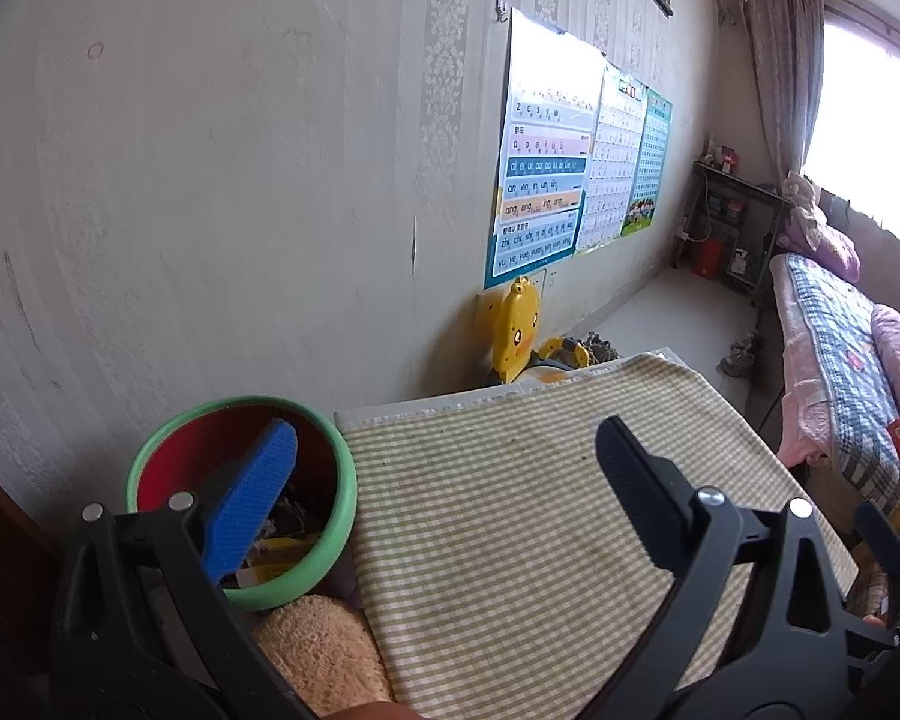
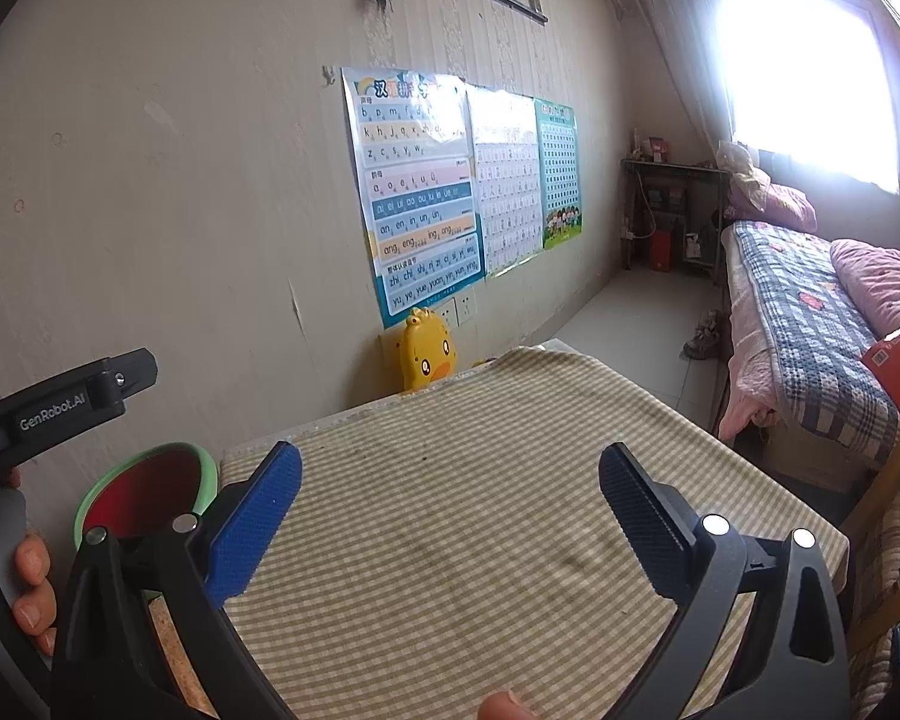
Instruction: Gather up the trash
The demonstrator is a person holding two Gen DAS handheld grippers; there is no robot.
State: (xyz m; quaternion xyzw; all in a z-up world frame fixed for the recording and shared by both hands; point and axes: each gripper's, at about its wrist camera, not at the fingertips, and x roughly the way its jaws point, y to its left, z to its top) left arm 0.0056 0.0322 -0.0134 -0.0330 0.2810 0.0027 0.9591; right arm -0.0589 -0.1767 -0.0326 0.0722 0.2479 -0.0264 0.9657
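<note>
A round bin point(image 1: 330, 516) with a green rim and red inside stands left of the table, by the wall; scraps of trash point(image 1: 288, 531) lie in it. It also shows in the right wrist view point(image 2: 150, 480). My left gripper point(image 1: 450, 468) is open and empty; its blue finger hangs over the bin's mouth, its black finger over the checked tablecloth point(image 1: 510, 510). My right gripper point(image 2: 450, 486) is open and empty above the same cloth point(image 2: 450, 540). The left gripper's body point(image 2: 60, 408) shows at the left of the right wrist view.
A yellow duck toy point(image 2: 426, 360) stands behind the table against the wall with posters point(image 2: 414, 192). A bed point(image 2: 810, 330) with a plaid quilt runs along the right. A tan plush thing point(image 1: 324, 654) lies below the bin. A wooden chair part point(image 2: 894, 528) stands at right.
</note>
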